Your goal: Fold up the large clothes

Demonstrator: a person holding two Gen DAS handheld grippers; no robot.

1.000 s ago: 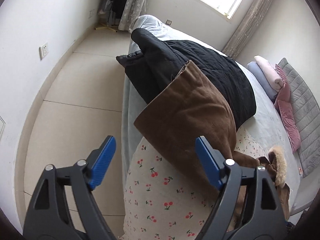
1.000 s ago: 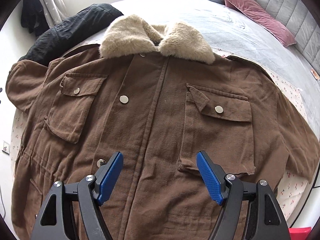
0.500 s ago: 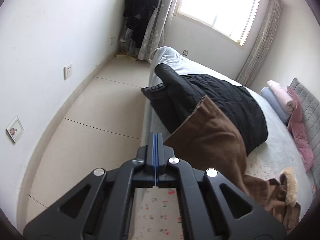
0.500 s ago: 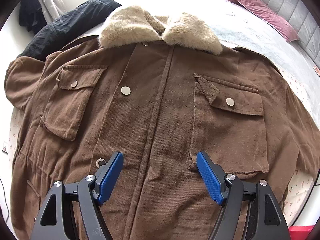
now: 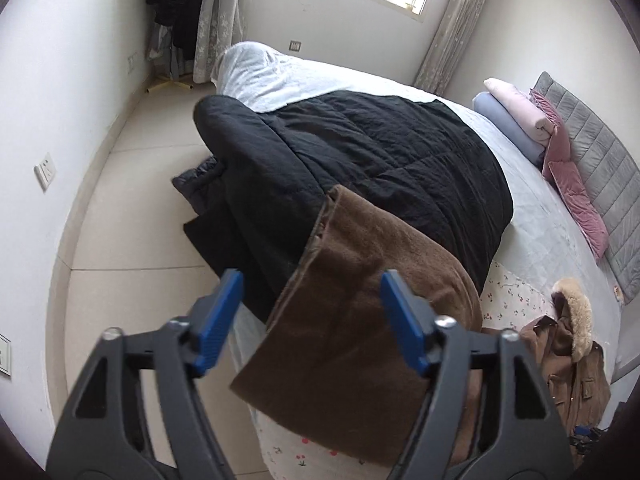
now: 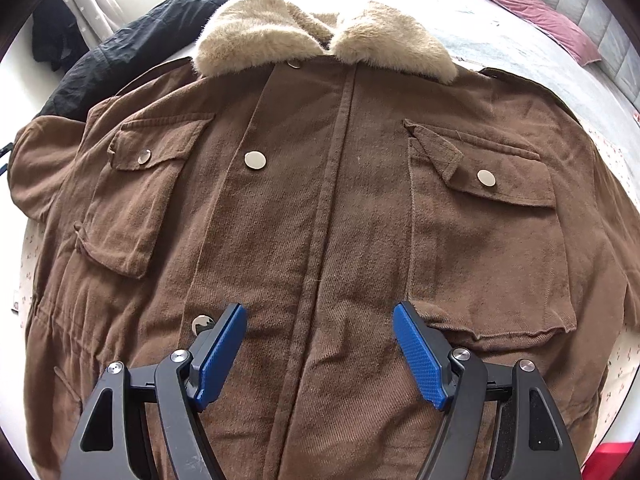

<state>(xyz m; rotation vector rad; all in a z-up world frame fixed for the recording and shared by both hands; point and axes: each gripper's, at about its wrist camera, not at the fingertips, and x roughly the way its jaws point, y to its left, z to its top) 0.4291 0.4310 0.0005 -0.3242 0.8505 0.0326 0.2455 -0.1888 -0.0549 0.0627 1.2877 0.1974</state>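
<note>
The left gripper point(image 5: 310, 322) has its blue-padded fingers point(image 5: 218, 322) spread wide and holds nothing; the sleeve point(image 5: 352, 332) of the brown cotton coat with a tan fur collar point(image 5: 572, 364) lies in the gap between them, draped over the near left corner of the bed, and whether either pad touches the cloth cannot be told. The right gripper point(image 6: 320, 354) is equally wide and empty, poised over the coat's point(image 6: 340, 208) front placket, its pads straddling the seam below the two flap pockets; contact with the fabric is unclear.

Half a second ago the left fingers were pressed fully together; they have since parted, and the sleeve now sits closer and larger in that view. The right gripper has moved slightly nearer the coat.

A black quilted jacket point(image 5: 372, 172) lies beyond the sleeve, hanging partly off the left side of the grey-sheeted bed point(image 5: 548, 224). The coat's hem is cut off by the right view's lower edge.
</note>
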